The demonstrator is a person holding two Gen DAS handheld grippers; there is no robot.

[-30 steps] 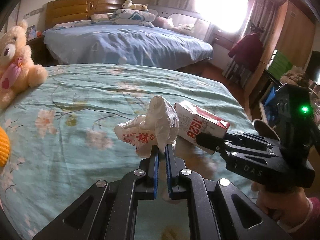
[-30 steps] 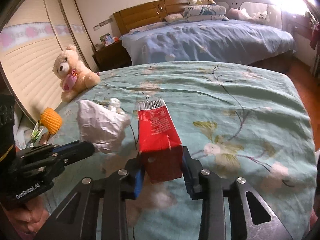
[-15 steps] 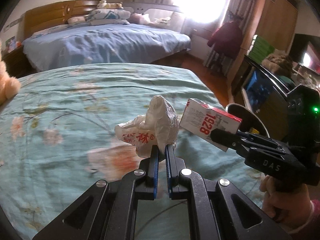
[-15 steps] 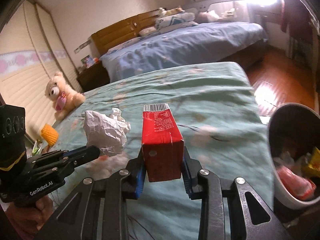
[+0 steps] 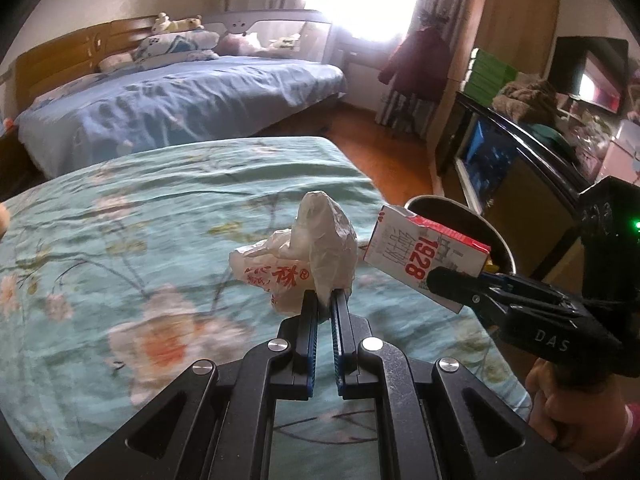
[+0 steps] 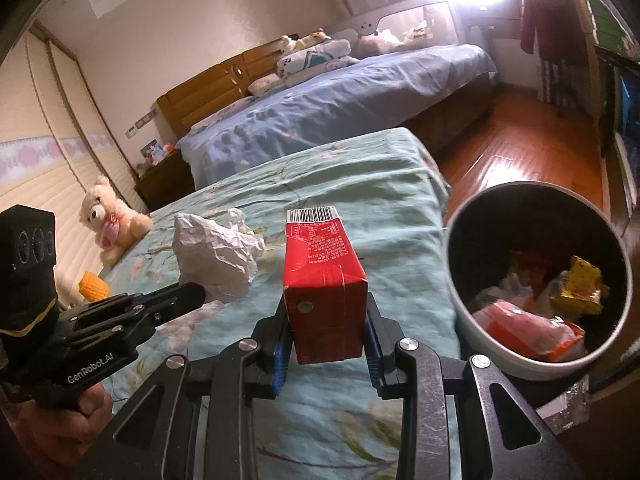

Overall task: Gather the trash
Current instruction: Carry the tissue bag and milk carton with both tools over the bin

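My left gripper [image 5: 325, 300] is shut on a crumpled white plastic bag [image 5: 308, 252] with red print, held above the teal floral bedspread [image 5: 120, 248]. The same bag [image 6: 216, 252] shows in the right wrist view, left of the carton, at the left gripper's tip [image 6: 192, 294]. My right gripper [image 6: 326, 328] is shut on a red and white drink carton [image 6: 322, 276], marked 1928 on its white side [image 5: 426, 254]. To the right of the bed stands a round white trash bin [image 6: 464, 312] with wrappers inside; its rim [image 5: 452, 206] peeks out behind the carton.
A beige teddy bear [image 6: 110, 220] and a yellow object [image 6: 93, 286] lie at the bed's far left. A blue-covered bed [image 5: 176, 100] with a wooden headboard stands beyond. Wooden floor [image 6: 508, 152], a dark cabinet [image 5: 516, 168] and a hung dark red coat [image 5: 416, 64] lie to the right.
Both grippers have swung right across the bed with their loads. The trash bin has come into the right wrist view, and the teddy bear has slid out of the left wrist view.
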